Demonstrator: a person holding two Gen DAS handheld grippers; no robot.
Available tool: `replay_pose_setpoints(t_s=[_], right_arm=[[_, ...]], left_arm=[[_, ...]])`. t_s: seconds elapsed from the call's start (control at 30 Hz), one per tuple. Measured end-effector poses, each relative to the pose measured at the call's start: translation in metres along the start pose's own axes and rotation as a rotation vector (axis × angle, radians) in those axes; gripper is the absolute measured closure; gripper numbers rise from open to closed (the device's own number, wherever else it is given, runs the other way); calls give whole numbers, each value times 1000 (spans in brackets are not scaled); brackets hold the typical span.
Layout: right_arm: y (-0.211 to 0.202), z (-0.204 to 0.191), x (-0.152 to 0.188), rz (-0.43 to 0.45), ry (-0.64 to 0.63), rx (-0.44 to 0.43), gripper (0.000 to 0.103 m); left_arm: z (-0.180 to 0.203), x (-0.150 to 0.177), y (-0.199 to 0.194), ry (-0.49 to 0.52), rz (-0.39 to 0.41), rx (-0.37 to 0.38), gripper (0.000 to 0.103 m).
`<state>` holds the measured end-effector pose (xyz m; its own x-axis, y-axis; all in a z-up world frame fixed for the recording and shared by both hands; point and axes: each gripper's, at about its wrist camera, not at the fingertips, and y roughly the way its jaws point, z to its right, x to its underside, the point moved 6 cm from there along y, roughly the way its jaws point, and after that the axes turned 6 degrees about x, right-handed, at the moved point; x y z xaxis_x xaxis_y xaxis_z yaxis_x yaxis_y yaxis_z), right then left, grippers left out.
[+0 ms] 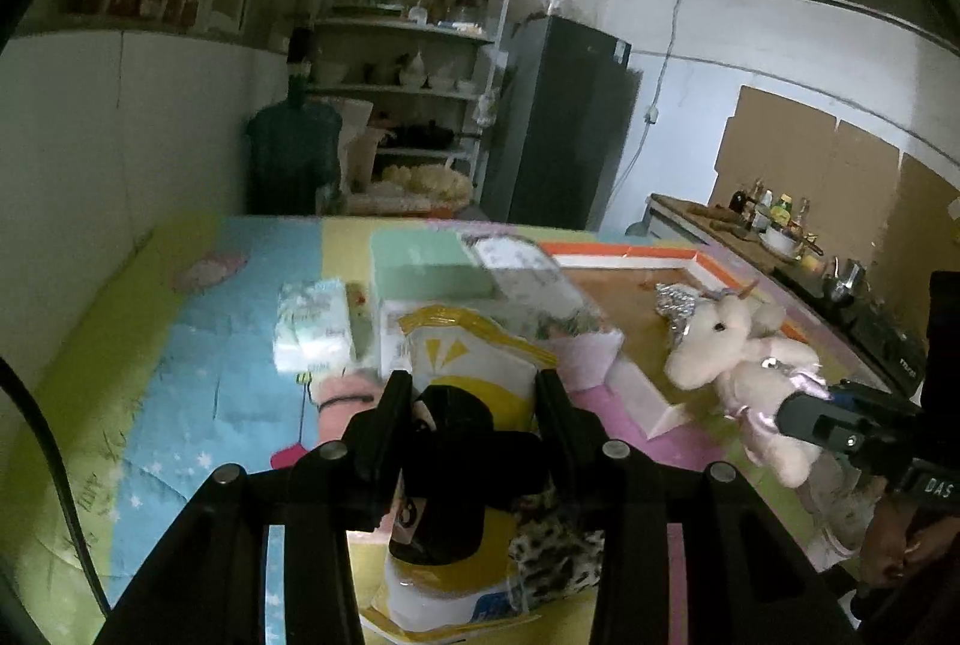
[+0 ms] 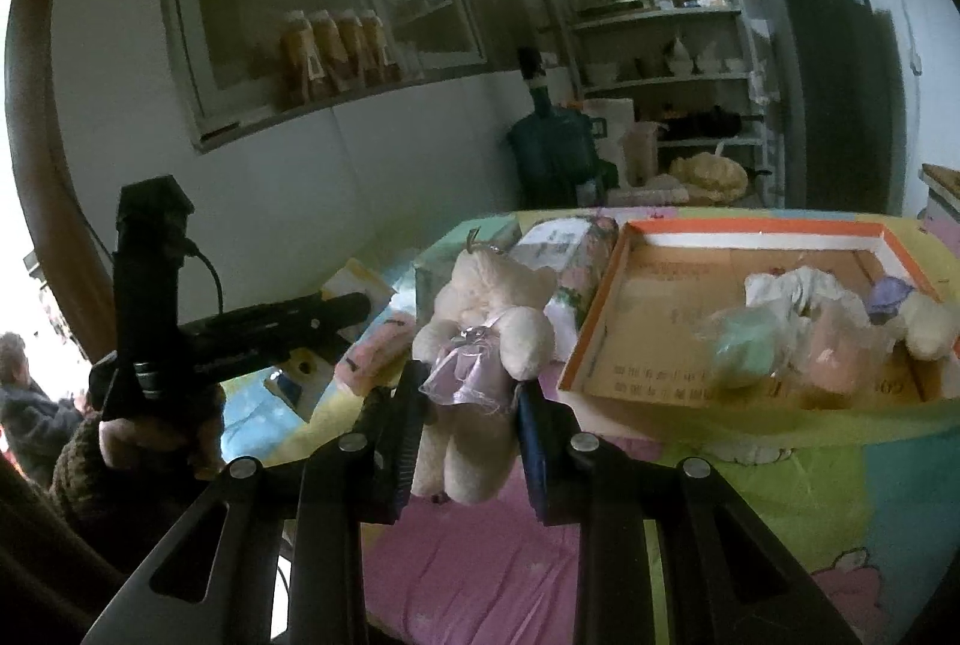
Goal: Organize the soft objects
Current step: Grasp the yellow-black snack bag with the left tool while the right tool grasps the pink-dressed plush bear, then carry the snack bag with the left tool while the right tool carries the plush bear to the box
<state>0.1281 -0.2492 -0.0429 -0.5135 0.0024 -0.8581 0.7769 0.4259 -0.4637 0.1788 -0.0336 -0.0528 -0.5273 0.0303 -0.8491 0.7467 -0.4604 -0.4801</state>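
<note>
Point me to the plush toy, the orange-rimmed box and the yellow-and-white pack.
plush toy (image 2: 486,339): right wrist view, on its chest.
orange-rimmed box (image 2: 762,228): right wrist view, on its far rim.
yellow-and-white pack (image 1: 474,351): left wrist view, on its upper face.

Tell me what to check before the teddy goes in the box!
1. Right gripper squeezing the cream plush teddy bear in the lilac dress: ok, pads press its waist.
2. Teddy lifted off the pastel patchwork cover: ok, legs dangle.
3. Free room in the orange-rimmed cardboard tray: ok, its near-left floor is bare.
4. Soft bundles already inside stay clear: cannot tell, they crowd the right side.
5. Left gripper out of the way: ok, it is apart, closed around a black plush toy.
</note>
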Motion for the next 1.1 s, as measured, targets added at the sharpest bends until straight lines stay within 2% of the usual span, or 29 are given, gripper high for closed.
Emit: replay_pose_setpoints(t_s=[0.5, 0.83, 1.1], right_arm=[[-37, 22, -18, 94, 16, 51, 74], [-59, 50, -24, 145, 45, 100, 74], [-71, 84, -28, 167, 76, 139, 74]], left_arm=[[58, -38, 8, 46, 46, 58, 61], [98, -65, 32, 72, 61, 83, 61], [120, -79, 59, 84, 49, 68, 61]])
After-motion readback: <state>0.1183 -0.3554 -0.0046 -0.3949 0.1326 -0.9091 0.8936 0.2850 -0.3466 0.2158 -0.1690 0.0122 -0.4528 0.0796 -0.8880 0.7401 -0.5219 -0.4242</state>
